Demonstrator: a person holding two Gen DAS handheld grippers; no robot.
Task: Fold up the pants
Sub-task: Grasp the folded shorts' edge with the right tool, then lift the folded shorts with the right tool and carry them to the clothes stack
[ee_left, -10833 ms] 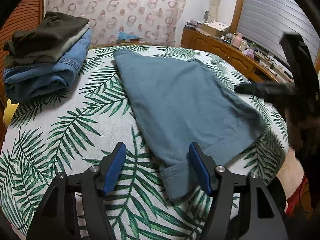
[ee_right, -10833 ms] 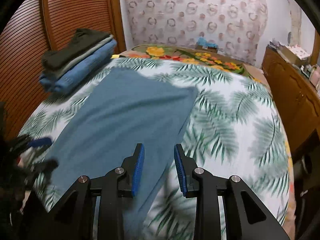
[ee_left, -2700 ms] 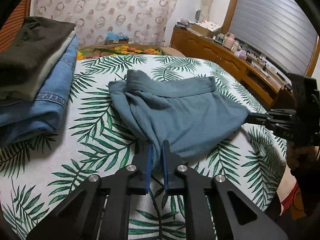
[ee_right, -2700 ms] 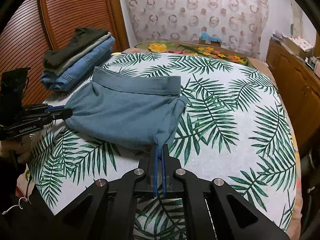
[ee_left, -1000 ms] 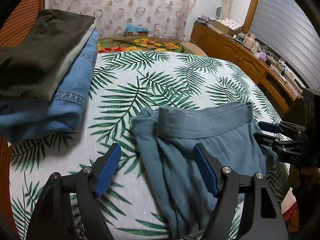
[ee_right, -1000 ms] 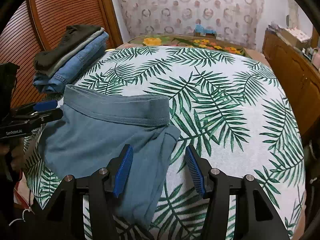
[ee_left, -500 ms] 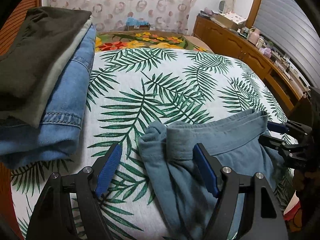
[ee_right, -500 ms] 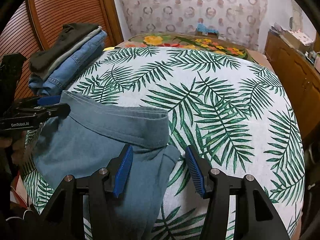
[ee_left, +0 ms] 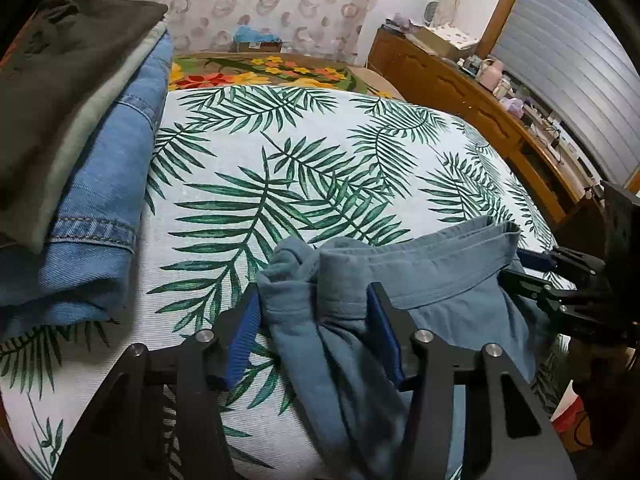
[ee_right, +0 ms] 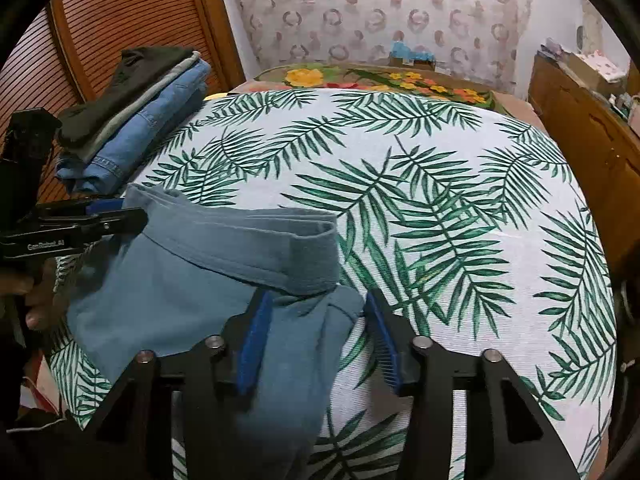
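Teal-blue pants (ee_left: 420, 304) lie bunched at the near edge of the bed, waistband folded toward me, part hanging over the edge; they also show in the right wrist view (ee_right: 192, 284). My left gripper (ee_left: 312, 336) is open, its blue pads on either side of the crumpled left corner of the cloth. My right gripper (ee_right: 316, 344) is open around the right corner below the waistband. Each gripper shows from the side in the other view: the right gripper (ee_left: 536, 268) and the left gripper (ee_right: 116, 212).
A stack of folded clothes (ee_left: 80, 152), jeans under grey and dark green items, sits on the palm-leaf bedspread (ee_left: 280, 152) at the left. A wooden dresser (ee_left: 480, 92) runs along the right. A slatted wooden door (ee_right: 120, 12) stands behind the stack.
Both grippers, open since a second ago, have moved closer onto the pants' two corners. The jaws have narrowed around the cloth. The pants have slid nearer the bed's front edge.
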